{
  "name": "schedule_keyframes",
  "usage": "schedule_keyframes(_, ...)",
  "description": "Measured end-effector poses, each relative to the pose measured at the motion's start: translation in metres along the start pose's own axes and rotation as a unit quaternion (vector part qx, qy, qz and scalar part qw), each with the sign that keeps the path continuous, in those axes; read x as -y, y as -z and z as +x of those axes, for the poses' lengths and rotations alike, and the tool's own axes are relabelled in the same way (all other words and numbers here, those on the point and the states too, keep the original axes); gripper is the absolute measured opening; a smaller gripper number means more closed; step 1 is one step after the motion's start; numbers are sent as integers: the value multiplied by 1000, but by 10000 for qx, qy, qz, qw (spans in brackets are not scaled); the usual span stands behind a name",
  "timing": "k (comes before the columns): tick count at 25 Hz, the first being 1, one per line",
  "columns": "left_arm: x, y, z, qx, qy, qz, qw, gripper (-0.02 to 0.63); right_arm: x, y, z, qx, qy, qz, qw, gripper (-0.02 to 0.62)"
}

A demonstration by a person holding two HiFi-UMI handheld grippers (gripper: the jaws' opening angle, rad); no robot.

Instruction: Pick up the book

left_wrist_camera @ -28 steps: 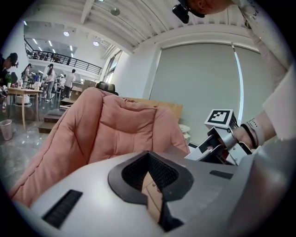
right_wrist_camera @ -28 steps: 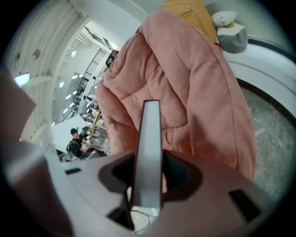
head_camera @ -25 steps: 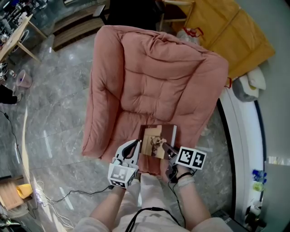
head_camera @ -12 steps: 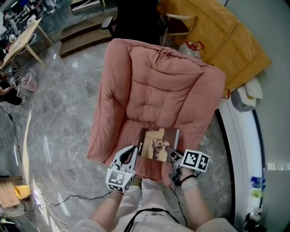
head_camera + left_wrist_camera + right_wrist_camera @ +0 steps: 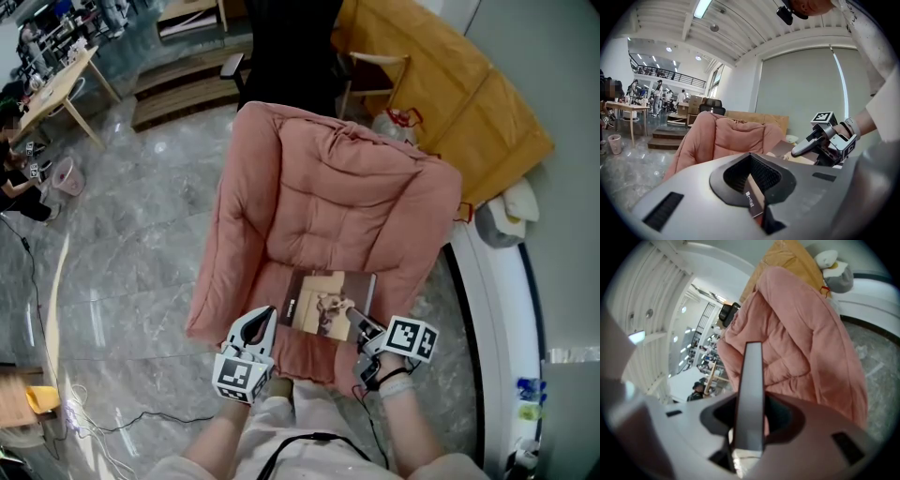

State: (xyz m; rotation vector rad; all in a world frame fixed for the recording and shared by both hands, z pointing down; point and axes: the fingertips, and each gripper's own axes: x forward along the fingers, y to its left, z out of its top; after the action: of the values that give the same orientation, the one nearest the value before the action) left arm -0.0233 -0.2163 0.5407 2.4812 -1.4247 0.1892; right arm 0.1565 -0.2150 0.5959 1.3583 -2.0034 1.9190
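Head view, near to far. At 6 o'clock are the person's legs, and a black cable trails over the grey marble floor at 8 o'clock. At 7 o'clock is the left gripper, its marker cube nearest the camera. Its jaws are closed on the spine-side edge of the book; in the left gripper view the printed spine sits in the jaw notch. At 5 o'clock is the right gripper, clamped on the opposite edge of the book. The right gripper view shows the book edge-on, filling the gap between the jaws. The book, cover up and roughly level, spans the two grippers just below centre. It is over the front of the seat of a pink quilted armchair, whose back extends toward 12 o'clock. Beyond, at 1 o'clock, is a mustard-yellow cover. At 11 o'clock are wooden steps and, farther left, a wooden table.
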Motion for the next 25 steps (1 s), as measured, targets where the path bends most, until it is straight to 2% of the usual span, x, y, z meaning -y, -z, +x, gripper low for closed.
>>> schedule_keyframes(18,-11,-35,-27,436,-152,-33,9989,21,-39,-5,-26,332,-679,390,9964,160)
schedule_keyframes(25,-21,-49,-34,537,-210,174,9982,21,-55,-7,-28,412,-981,592,9926,160)
